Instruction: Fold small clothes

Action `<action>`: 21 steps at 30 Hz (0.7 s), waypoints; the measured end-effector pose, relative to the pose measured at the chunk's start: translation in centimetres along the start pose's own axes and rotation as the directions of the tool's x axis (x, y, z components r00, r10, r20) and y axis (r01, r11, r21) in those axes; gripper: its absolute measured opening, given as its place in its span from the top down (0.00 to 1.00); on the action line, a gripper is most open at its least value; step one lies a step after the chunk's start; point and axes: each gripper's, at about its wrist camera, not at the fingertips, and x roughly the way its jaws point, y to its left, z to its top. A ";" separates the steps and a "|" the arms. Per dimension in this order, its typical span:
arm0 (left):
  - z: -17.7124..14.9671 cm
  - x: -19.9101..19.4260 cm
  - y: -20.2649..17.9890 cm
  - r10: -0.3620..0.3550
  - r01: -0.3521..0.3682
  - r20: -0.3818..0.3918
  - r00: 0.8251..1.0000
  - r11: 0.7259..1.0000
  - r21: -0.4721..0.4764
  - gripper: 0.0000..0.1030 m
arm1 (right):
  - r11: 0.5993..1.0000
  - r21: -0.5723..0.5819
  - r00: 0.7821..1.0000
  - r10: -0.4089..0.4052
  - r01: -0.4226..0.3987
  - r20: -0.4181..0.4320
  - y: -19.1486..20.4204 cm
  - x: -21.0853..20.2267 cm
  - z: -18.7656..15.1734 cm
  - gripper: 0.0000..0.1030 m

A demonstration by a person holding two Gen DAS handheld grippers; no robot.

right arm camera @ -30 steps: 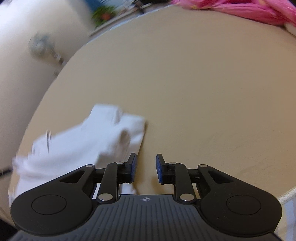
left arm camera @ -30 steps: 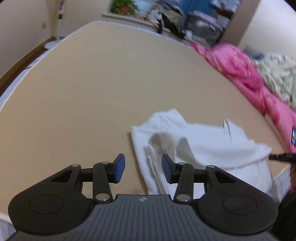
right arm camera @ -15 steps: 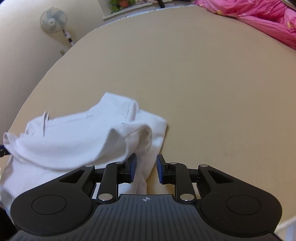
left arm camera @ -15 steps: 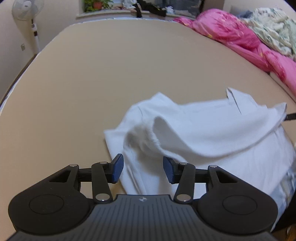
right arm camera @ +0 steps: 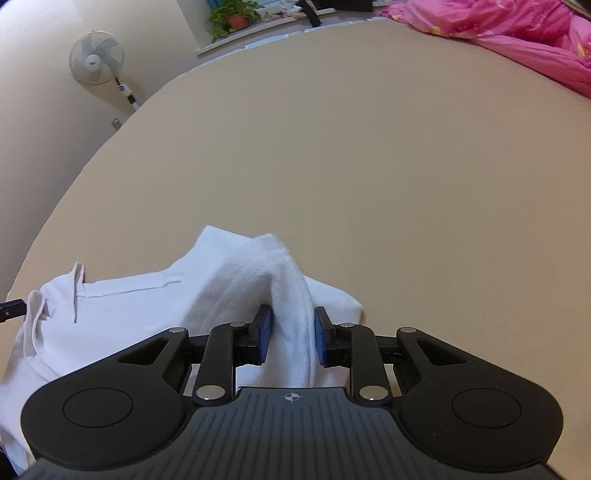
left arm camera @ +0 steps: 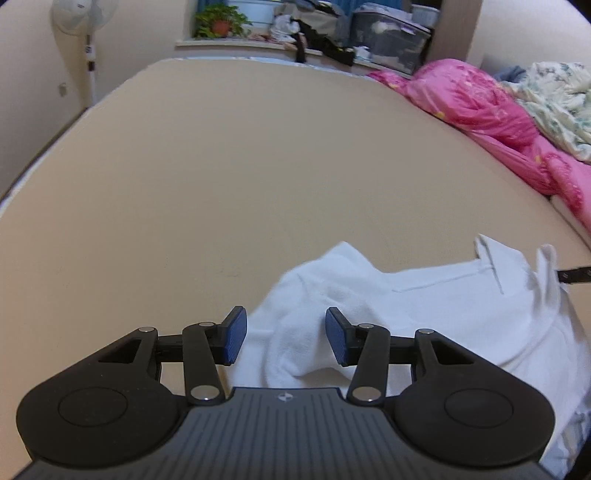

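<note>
A small white garment lies crumpled on the tan bed surface, near its front edge. My left gripper is open, its blue pads on either side of a raised bump of the cloth, not clamping it. In the right wrist view the same garment spreads to the left. My right gripper is open with a raised fold of the white cloth standing between its pads; the pads are apart and not pressing it.
A pink quilt and a floral blanket lie along the bed's right side. A standing fan is by the left wall. A windowsill with a potted plant and clutter lies beyond the bed's far end.
Both grippers have moved in over the garment. The right gripper's jaws have opened wider and now straddle a raised fold. The left gripper stayed open.
</note>
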 end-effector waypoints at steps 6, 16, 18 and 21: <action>-0.6 1.2 -1.4 -0.015 0.016 -0.011 1.000 0.996 0.087 0.50 | 1.000 -0.014 1.000 0.002 -0.002 0.019 0.6 0.4 0.3 0.75; 0.7 -0.5 -0.1 0.032 -0.039 0.104 0.994 0.998 0.058 0.95 | 1.000 -0.002 0.991 -0.013 0.014 0.130 1.0 -0.5 1.3 0.96; 1.3 -1.8 1.2 0.031 -0.026 0.178 0.984 0.999 -0.029 0.95 | 0.997 0.065 0.978 0.016 -0.030 0.210 0.8 -1.6 1.8 0.96; 1.7 -1.8 1.9 0.080 -0.062 0.203 0.976 0.994 -0.095 0.95 | 0.990 0.139 0.967 -0.013 -0.024 0.255 0.0 -1.8 2.3 0.96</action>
